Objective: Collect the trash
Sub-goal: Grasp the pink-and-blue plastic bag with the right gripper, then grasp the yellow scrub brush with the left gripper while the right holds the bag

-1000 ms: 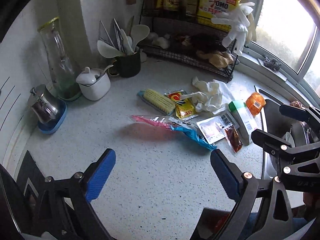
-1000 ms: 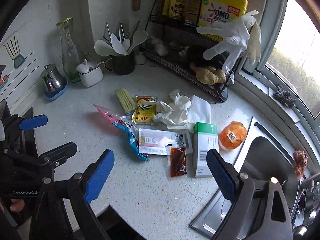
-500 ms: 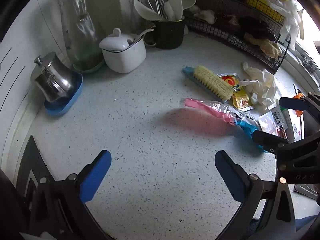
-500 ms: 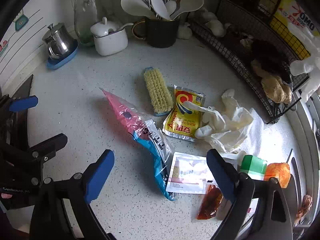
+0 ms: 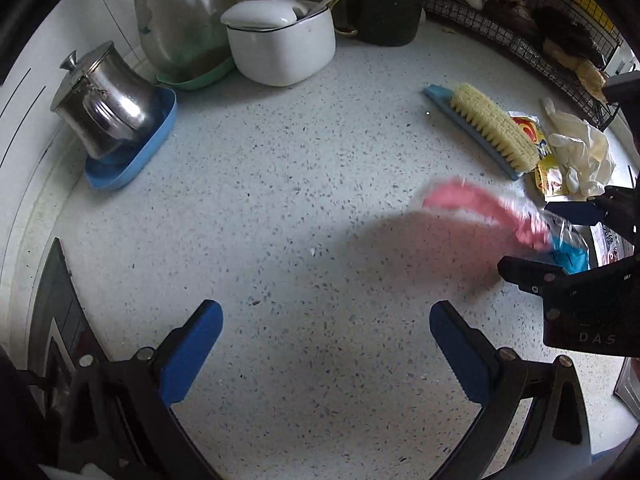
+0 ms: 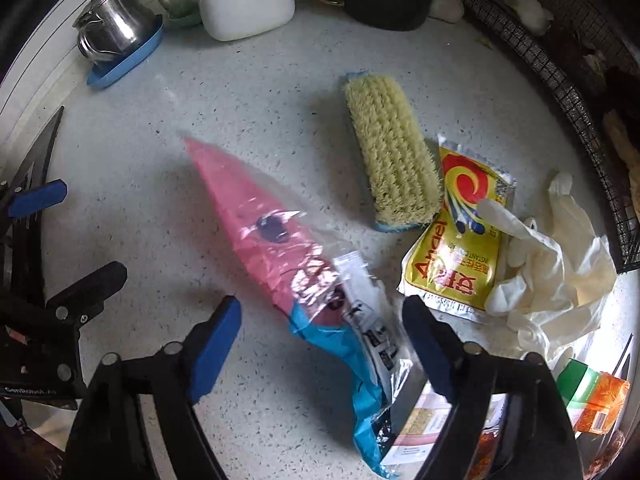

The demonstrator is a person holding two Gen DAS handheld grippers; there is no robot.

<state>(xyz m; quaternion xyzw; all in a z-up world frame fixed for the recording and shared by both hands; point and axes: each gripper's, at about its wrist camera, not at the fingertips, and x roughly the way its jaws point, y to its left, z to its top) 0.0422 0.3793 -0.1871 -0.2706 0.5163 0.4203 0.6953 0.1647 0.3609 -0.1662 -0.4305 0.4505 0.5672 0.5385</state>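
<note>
A pink and blue plastic wrapper (image 6: pixel 272 232) lies on the speckled counter, blurred in the left wrist view (image 5: pixel 480 204). My right gripper (image 6: pixel 322 312) points down over the wrapper's blue end. Its jaws are closing with the wrapper between them, and the blue pads (image 6: pixel 216 344) stand just clear of it. To its right lie a yellow sachet (image 6: pixel 460 240), crumpled white gloves (image 6: pixel 552 264), a green and white carton (image 6: pixel 576 384) and an orange packet (image 6: pixel 604 408). My left gripper (image 5: pixel 324 320) hangs wide open over bare counter, left of the wrapper, with nothing between its fingers.
A yellow scrub brush (image 6: pixel 392 152) lies beside the sachet. Along the back stand a steel pot (image 5: pixel 100 100) on a blue tray, a glass jar (image 5: pixel 180 20), a white lidded bowl (image 5: pixel 280 40) and a dark mug (image 5: pixel 384 12). A wire rack (image 6: pixel 560 80) lines the right.
Both grippers have come down toward the counter. The right one has moved left over the pink and blue wrapper and its jaws have narrowed. The left one has opened slightly wider.
</note>
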